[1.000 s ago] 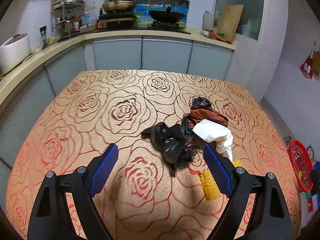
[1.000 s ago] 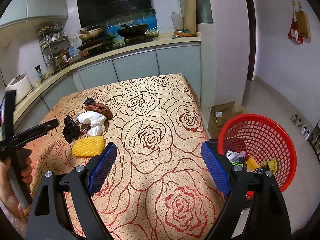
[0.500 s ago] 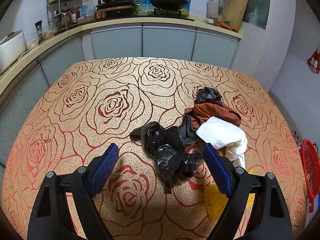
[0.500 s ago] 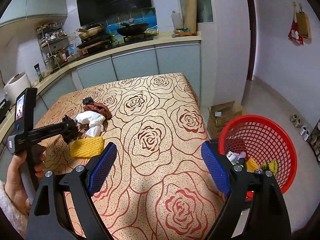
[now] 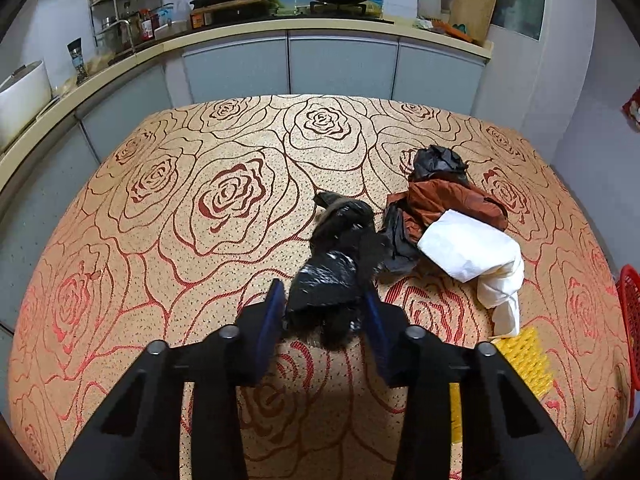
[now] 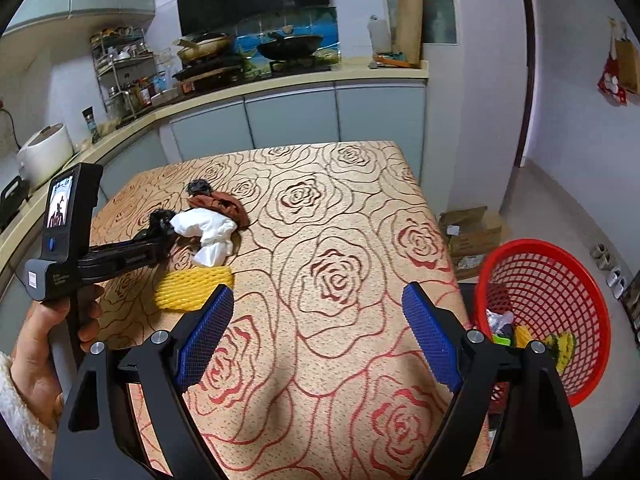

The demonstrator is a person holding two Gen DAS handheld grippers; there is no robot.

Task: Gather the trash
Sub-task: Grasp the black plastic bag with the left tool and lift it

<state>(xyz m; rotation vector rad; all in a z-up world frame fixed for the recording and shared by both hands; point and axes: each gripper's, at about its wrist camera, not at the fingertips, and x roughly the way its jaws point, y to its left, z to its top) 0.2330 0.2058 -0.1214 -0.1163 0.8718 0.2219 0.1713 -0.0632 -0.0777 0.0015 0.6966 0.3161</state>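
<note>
My left gripper point(image 5: 325, 312) is shut on a crumpled black plastic bag point(image 5: 340, 264) on the rose-patterned table point(image 5: 200, 200). Right of it lie a brown wrapper point(image 5: 448, 196), another black scrap point(image 5: 438, 162), a white crumpled paper point(image 5: 476, 256) and a yellow foam net point(image 5: 524, 356). In the right wrist view the left gripper point(image 6: 160, 232) shows at the same pile, beside the white paper point(image 6: 208, 232) and the yellow net point(image 6: 192, 288). My right gripper point(image 6: 316, 328) is open and empty above the table's near right part. A red basket point(image 6: 560, 280) holding trash stands on the floor to the right.
A kitchen counter point(image 5: 280, 28) with pans and a rack runs behind the table. A white rice cooker point(image 6: 44, 152) stands at the left. A cardboard box point(image 6: 472, 232) lies on the floor beyond the basket. The basket's rim shows at the left wrist view's right edge point(image 5: 630, 320).
My left gripper has moved forward to the black bag and closed on it. The right gripper has stayed open and nearly still.
</note>
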